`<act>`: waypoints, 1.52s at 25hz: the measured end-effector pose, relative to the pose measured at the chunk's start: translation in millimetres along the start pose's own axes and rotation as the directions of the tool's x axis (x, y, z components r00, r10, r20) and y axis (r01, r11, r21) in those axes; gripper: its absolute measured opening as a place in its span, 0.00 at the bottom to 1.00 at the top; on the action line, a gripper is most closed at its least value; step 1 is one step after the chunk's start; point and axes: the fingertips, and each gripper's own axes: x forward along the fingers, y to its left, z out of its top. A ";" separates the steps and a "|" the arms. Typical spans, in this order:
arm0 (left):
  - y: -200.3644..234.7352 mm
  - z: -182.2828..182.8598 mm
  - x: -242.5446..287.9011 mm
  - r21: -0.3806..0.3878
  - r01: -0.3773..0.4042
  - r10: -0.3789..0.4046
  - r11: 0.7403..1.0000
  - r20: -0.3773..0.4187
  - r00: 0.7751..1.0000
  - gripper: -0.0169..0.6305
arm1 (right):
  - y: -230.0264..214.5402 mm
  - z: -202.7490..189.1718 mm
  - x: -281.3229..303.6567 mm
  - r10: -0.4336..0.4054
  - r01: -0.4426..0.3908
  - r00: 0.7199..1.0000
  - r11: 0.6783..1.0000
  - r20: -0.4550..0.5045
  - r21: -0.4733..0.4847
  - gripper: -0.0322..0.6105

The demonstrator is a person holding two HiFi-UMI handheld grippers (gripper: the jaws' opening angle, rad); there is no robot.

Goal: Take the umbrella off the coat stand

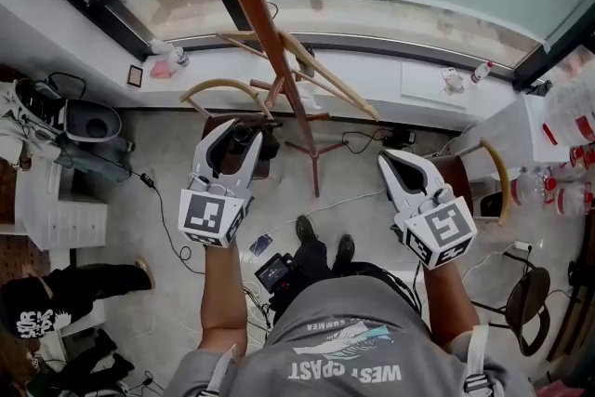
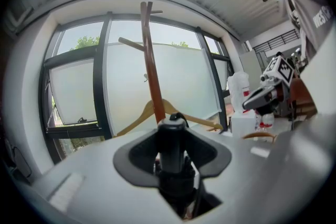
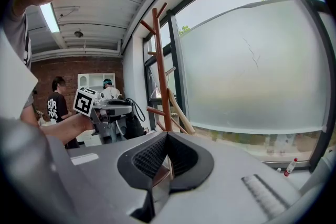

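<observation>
Umbrella (image 2: 172,147) is clamped upright in the left gripper (image 1: 240,149), with the coat stand (image 1: 265,23) just beside at its 12 o'clock. Right gripper (image 1: 390,165) has its jaws together on nothing. My worry: the strap catches a peg or the hanger (image 1: 325,79) and the umbrella twists loose.

umbrella (image 2: 172,139): black, folded, upright between your left gripper's (image 1: 244,144) jaws | coat stand (image 2: 151,71): brown wood, upright, beyond it
</observation>
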 end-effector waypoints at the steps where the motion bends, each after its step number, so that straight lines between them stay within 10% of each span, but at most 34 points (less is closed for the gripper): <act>1: -0.6 4.5 -5.1 0.002 0.002 -0.002 1.000 0.006 1.000 0.26 | 1.7 3.7 -1.4 0.002 -0.002 1.000 1.000 0.008 -0.004 0.05; 38: -42.1 57.9 -163.5 0.032 -0.037 0.036 0.999 0.022 0.999 0.26 | 58.4 53.6 -61.8 0.059 -0.042 0.994 0.983 0.091 -0.176 0.05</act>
